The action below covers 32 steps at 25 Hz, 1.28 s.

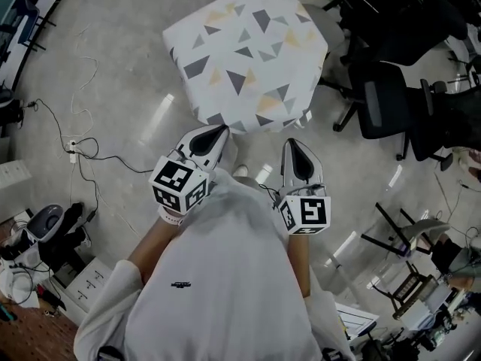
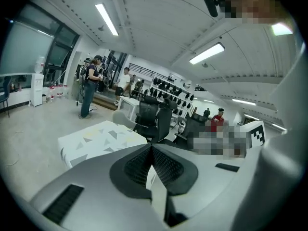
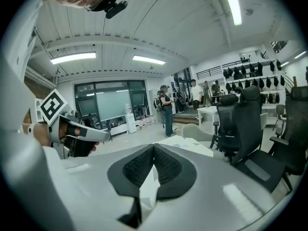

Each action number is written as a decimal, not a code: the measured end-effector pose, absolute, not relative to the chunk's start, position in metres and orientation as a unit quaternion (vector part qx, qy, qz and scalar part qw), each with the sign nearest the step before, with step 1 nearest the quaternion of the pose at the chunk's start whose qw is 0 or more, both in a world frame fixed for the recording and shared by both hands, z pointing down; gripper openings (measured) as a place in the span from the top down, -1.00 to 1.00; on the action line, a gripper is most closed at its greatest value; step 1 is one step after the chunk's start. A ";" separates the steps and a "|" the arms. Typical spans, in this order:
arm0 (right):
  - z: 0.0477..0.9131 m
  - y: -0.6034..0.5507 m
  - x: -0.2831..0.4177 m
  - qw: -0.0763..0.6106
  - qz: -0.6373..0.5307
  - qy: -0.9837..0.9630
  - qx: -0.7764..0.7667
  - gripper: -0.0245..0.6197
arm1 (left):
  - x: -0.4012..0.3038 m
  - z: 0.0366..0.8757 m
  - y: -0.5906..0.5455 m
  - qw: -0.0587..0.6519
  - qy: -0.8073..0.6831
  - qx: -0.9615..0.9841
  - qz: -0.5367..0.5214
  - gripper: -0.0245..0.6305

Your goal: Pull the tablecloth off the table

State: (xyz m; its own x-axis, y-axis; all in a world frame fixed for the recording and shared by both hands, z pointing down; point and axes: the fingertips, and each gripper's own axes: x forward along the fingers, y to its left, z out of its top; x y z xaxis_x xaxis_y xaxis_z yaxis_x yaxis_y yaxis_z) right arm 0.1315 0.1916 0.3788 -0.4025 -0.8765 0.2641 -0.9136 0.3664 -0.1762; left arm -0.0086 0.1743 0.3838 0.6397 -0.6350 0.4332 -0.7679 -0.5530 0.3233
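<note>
A low table wears a white tablecloth (image 1: pixel 248 55) printed with grey and yellow triangles; it stands on the floor just ahead of me. Both grippers hover short of its near edge, apart from the cloth. My left gripper (image 1: pixel 219 131) is shut with nothing between its pads, and its tip points at the near left corner. My right gripper (image 1: pixel 291 146) is likewise shut and empty, aimed at the near right corner. In the left gripper view the tablecloth (image 2: pixel 101 139) lies beyond the shut gripper (image 2: pixel 151 149). In the right gripper view only a strip of tablecloth (image 3: pixel 190 143) shows past the shut gripper (image 3: pixel 154 148).
Black office chairs (image 1: pixel 391 100) crowd the table's right side. Cables and a power strip (image 1: pixel 75 150) trail over the floor at left. A metal stand (image 1: pixel 409 250) sits at lower right. People (image 2: pixel 90 88) stand far off in the room, near a white desk (image 2: pixel 127 105).
</note>
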 end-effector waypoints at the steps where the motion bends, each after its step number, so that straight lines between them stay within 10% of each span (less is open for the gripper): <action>1: 0.375 0.182 0.130 0.065 0.147 -0.825 0.542 0.89 | -0.008 0.381 0.163 0.248 -0.402 0.872 0.130 0.91; 32: 0.356 -0.023 0.101 0.118 0.127 -0.862 0.477 0.89 | -0.040 0.365 -0.013 0.266 -0.458 0.845 0.074 0.91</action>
